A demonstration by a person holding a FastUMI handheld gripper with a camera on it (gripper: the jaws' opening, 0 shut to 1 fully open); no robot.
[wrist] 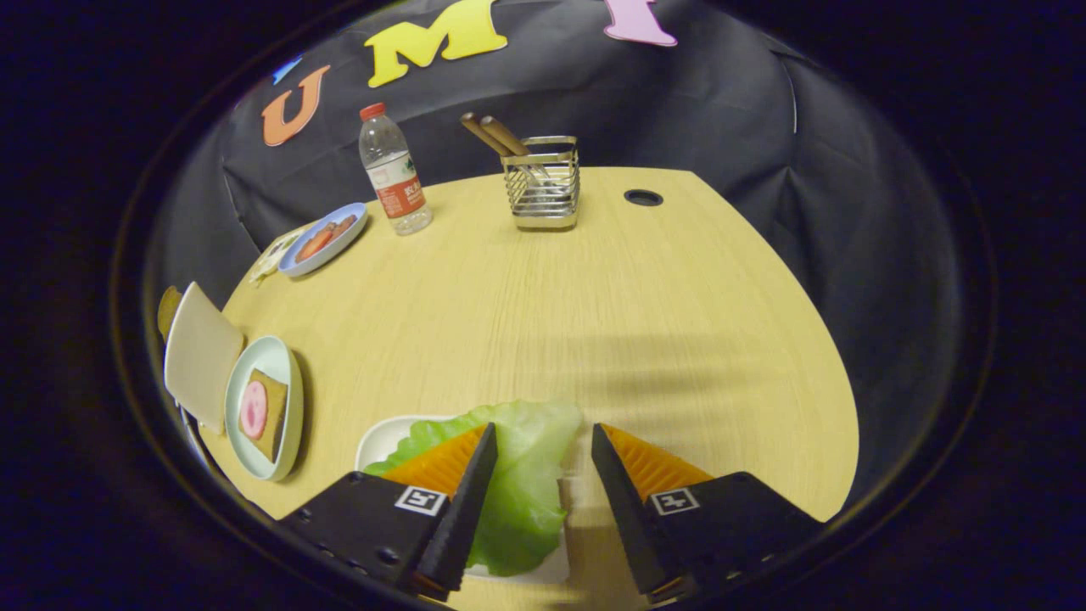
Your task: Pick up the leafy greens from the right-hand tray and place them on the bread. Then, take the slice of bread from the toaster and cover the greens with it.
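At far left a bread slice (pixel 201 355) stands beside a plate (pixel 294 386) w/ bread (pixel 266 413). At bottom centre the leafy greens (pixel 519 475) lie on a white tray (pixel 380 439). The gripper (pixel 543 441) fingers are spread, the greens between them, not pinched.

bottle label (pixel 399 192): red band with white characters, too small to read
finger markers (pixel 420 500): square black-and-white codes, no words

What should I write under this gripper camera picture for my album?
Open gripper hovering over the leafy greens on their white tray, with the bread waiting on a nearby plate.
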